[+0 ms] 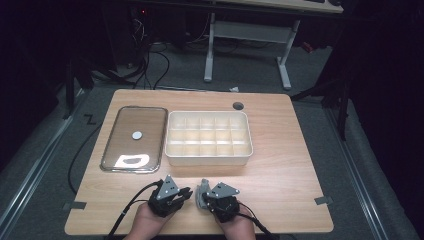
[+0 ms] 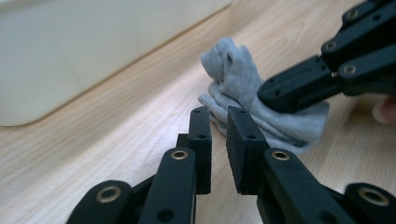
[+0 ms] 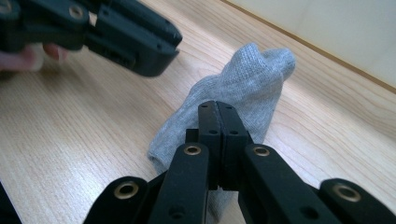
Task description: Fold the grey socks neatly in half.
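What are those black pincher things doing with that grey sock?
A person holds a gripper in each hand at the near edge of a wooden table. The right gripper is pinched shut on a small grey sock resting on the wood. The left gripper sits beside it, jaws slightly apart, holding nothing. Behind them stand a white divided box and a clear lid.

Small grey knitted sock, bunched, on wooden table, near white divided box
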### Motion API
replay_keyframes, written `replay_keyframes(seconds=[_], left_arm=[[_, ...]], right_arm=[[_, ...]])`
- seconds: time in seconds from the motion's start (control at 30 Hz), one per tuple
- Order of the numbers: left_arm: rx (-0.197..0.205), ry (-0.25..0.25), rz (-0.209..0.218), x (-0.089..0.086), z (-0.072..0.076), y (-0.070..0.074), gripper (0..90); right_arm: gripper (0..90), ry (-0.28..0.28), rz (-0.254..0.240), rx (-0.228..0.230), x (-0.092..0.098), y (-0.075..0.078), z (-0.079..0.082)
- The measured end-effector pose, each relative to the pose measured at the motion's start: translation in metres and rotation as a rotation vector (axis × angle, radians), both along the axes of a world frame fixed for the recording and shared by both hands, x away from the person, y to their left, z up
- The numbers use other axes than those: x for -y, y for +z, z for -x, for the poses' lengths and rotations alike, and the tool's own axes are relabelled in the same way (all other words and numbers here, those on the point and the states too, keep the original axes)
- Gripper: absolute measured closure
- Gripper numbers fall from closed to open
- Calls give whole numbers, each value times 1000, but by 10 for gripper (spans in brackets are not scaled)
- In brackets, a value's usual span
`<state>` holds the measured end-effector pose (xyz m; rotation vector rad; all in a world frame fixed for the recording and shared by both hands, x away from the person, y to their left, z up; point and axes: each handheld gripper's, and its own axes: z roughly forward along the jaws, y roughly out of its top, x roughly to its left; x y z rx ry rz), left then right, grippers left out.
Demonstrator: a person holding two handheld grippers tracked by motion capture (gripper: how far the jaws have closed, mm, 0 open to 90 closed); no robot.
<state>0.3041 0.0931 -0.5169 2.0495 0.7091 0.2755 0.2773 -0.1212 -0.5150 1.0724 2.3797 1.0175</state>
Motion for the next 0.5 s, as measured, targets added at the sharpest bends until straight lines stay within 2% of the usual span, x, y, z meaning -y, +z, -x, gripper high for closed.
replay_keyframes(seconds=[0.17, 0.3, 0.43, 0.5], left_arm=[[11, 22, 33, -5, -2, 7, 824], [6, 26, 76, -4, -5, 20, 859], [6, 14, 88, 4, -8, 28, 862], [13, -11, 92, 17, -11, 36, 863]], right_arm=[[900, 21, -37, 2, -2, -3, -3], [900, 32, -47, 1, -3, -4, -4], [900, 34, -52, 5, -2, -4, -4], [900, 32, -53, 8, -2, -5, -2]])
